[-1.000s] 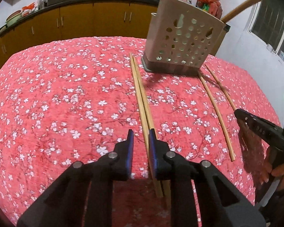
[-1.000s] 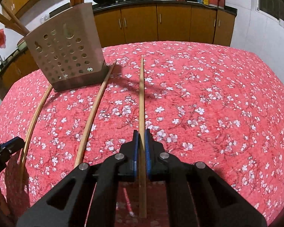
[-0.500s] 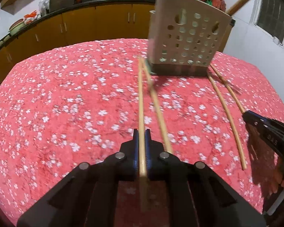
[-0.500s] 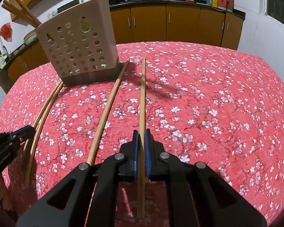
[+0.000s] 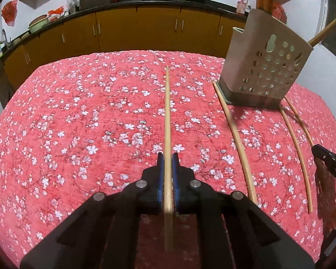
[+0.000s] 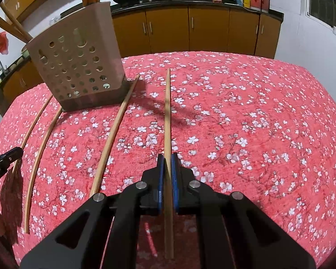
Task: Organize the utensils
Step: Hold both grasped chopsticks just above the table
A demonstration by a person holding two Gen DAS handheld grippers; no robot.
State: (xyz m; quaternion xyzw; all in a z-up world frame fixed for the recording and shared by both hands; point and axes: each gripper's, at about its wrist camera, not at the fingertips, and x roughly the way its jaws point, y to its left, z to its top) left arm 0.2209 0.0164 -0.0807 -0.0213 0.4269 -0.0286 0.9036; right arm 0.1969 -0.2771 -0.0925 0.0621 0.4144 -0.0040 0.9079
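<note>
While each gripper pinches one chopstick, three more lie loose on the red floral table [image 5: 56, 134]. Left gripper [image 5: 167, 168] clamps its stick [image 5: 167, 112], which points toward the far edge. Right gripper [image 6: 167, 168] clamps another stick [image 6: 167, 116] likewise. Near the far edge stands the perforated holder [image 6: 78, 67], sticks rising from it; a loose chopstick [image 6: 114, 132] lies between holder and right gripper.

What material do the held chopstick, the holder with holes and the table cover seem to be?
Chopstick: probably bamboo or wood, pale tan, matte. Holder: likely plastic, smooth beige with a darker base and neat round holes. Table cover: fabric, red with white flowers, slightly fuzzy texture.
</note>
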